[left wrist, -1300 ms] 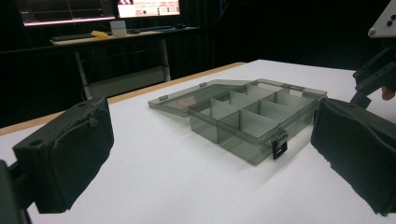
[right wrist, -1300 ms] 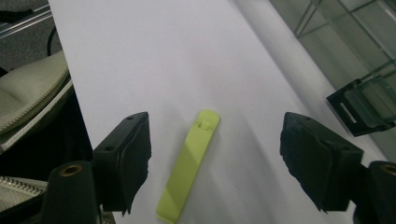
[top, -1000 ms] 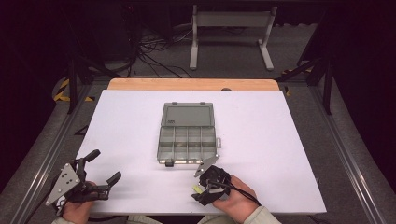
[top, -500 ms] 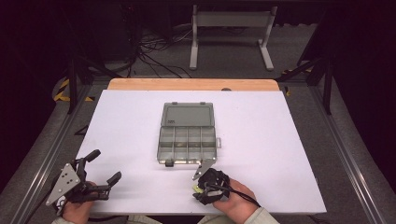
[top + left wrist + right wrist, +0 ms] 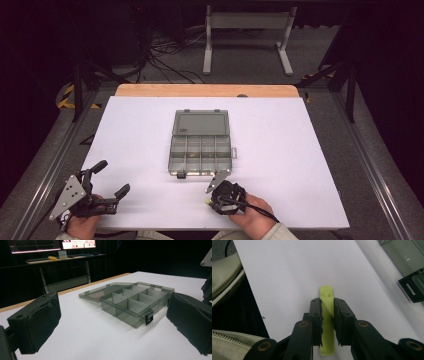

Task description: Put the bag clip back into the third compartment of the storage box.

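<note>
I see a smoky, see-through glossy plastic box (image 5: 201, 148) on a matt white table (image 5: 310, 150) edged with bare wood. My right gripper (image 5: 327, 305) pinches a smooth lime plastic strip (image 5: 327, 315); its pads (image 5: 318, 315) look rough and rubbery.

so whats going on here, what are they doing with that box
A person works at a white table with a gripper in each hand. The right gripper is closed on a small yellow-green piece, low over the table near the open compartment box. The left gripper sits open and idle at the near left.
</note>
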